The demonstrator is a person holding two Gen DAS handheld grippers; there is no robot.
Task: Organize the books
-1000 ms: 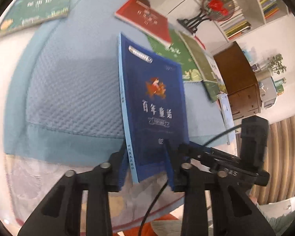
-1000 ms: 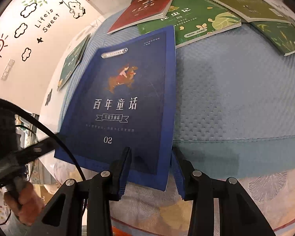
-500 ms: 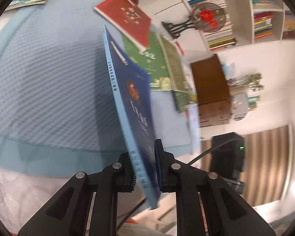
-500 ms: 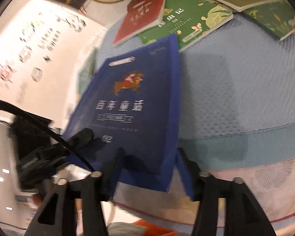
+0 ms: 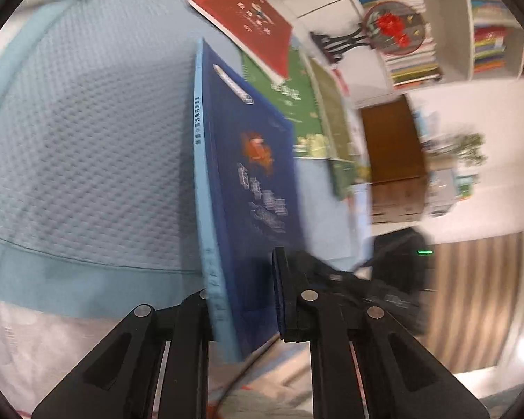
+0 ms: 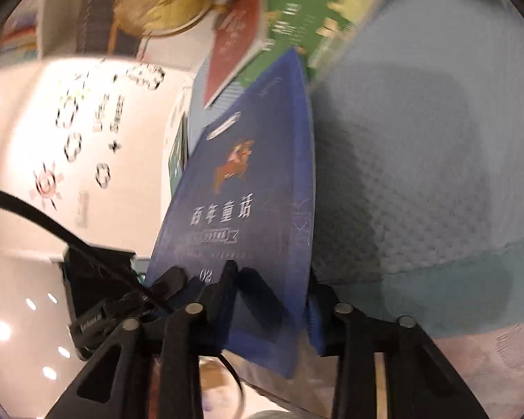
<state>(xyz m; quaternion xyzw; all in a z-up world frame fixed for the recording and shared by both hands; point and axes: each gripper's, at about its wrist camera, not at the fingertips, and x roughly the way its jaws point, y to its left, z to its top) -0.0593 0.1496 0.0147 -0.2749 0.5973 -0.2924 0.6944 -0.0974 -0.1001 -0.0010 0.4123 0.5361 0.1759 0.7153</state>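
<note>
Left-wrist view: blue paperback point(image 5: 251, 188) stands on edge above the blue-covered worktop point(image 5: 87, 139); my left gripper point(image 5: 242, 300) pinches its lower edge beside the pale spine. Thin and light, it should flex if held far from the spine. Right-wrist view: my right gripper point(image 6: 269, 300) has just been closing, fingers point(image 6: 227, 289) bracketing the same book's bottom corner; contact unclear.

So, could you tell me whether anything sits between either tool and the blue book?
Nothing visible does. The left tool is clamped on the blue book at its bottom edge, and the right tool grips that edge too, its jaws having just been closing.
</note>
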